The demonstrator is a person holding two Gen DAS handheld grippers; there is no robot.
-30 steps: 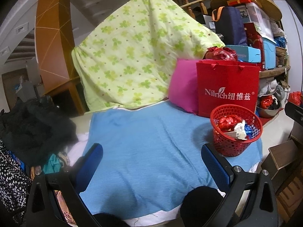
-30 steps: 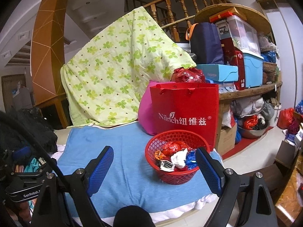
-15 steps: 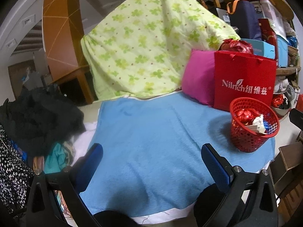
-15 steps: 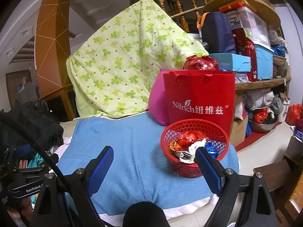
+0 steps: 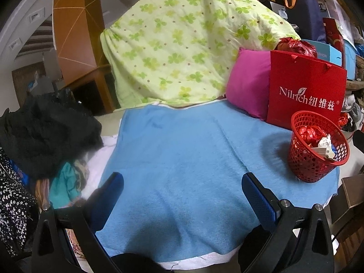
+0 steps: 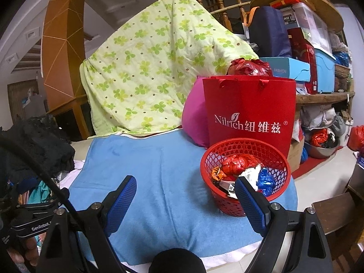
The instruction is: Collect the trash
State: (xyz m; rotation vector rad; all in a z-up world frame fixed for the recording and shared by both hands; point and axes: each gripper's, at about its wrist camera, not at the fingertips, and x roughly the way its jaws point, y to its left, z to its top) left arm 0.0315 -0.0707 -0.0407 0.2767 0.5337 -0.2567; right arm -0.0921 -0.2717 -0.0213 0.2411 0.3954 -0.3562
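Note:
A red mesh basket (image 6: 245, 157) (image 5: 318, 159) stands near the right edge of a blue towel (image 5: 186, 159) (image 6: 159, 182). It holds crumpled red, blue, orange and white wrappers (image 6: 241, 170) (image 5: 316, 138). My right gripper (image 6: 185, 193) is open over the towel, nothing between its blue pads; its right finger (image 6: 250, 202) overlaps the basket's near rim in the picture. My left gripper (image 5: 182, 188) is open and empty over the bare towel, left of the basket. The left gripper's body (image 6: 34, 223) shows at the lower left of the right wrist view.
A red paper bag (image 6: 249, 113) and a pink cushion (image 5: 248, 84) stand behind the basket, a green clover quilt (image 5: 182, 45) behind them. Dark clothes (image 5: 43, 136) are piled at the left. Cluttered shelves (image 6: 314, 63) and a wooden stool (image 6: 336, 211) stand at the right.
Both grippers have shifted left and lower over the towel, so the basket and red bag have drifted right in both views. Both stay open and empty.

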